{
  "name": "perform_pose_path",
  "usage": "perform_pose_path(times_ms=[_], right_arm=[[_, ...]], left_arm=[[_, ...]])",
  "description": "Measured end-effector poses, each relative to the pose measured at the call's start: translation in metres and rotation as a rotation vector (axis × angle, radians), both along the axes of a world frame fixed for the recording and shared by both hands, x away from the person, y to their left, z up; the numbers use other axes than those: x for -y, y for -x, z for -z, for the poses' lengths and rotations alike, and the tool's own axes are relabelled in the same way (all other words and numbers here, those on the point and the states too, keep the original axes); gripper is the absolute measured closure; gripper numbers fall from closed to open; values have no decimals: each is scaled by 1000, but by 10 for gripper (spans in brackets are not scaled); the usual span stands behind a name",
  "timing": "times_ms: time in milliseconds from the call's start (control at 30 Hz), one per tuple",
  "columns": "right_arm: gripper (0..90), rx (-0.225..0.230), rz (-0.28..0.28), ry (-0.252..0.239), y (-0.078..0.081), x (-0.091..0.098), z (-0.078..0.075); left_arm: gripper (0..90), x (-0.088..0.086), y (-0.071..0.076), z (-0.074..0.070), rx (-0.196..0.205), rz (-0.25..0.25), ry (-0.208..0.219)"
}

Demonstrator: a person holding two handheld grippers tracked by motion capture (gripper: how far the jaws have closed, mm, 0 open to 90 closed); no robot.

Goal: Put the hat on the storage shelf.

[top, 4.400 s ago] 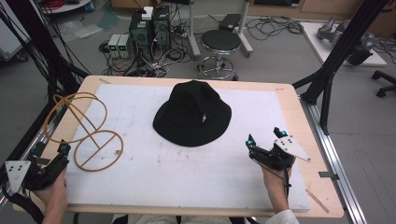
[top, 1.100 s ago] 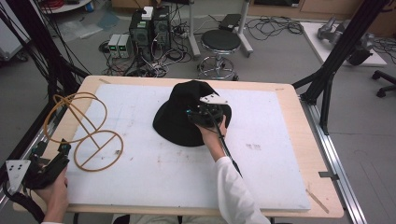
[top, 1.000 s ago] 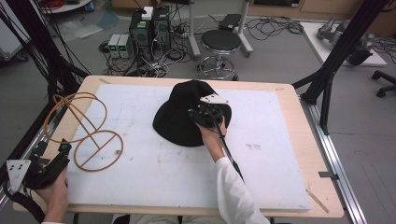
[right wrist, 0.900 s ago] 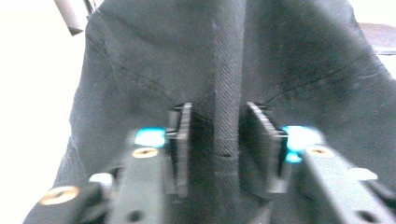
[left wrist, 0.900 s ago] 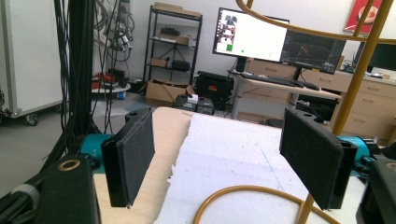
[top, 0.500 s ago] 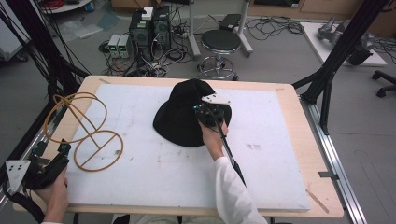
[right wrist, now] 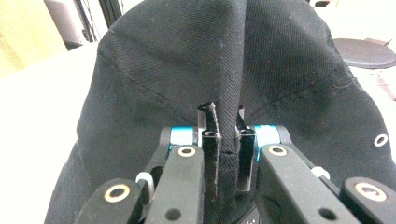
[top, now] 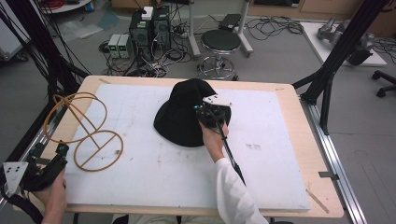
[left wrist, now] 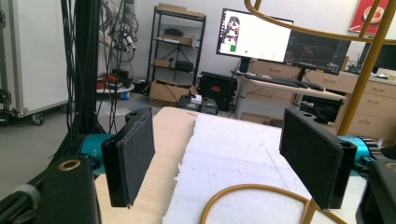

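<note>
The black hat (top: pixel 184 114) sits at the centre of the white surface (top: pixel 261 172), toward its far edge. The right gripper (right wrist: pixel 226 140) has its jaws closed on a pinched fold of the hat's crown fabric. The left gripper (left wrist: pixel 224 161) rests at the near left corner with its jaws wide apart and empty, beside the gold wire stand (top: pixel 86 128).
</note>
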State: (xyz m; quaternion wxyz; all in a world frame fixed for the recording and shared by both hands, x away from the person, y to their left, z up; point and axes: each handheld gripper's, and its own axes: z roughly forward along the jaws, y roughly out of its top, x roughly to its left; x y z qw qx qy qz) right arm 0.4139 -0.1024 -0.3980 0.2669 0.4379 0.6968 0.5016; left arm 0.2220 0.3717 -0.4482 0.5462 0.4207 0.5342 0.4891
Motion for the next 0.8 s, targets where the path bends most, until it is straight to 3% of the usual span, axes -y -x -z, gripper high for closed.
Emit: perform_pose_path(times_ms=[400,600,800], right_arm=[[859,17,14,-34,4,5,-8],[859,50,17,-73,9,11,-18],[860,113,-2,-134,19,15,-34]], left_arm=[[268,-1,1,0,-3,-2,0],[268,0,1,0,-2,1,0],[268,0,0,0,-1,2,2]])
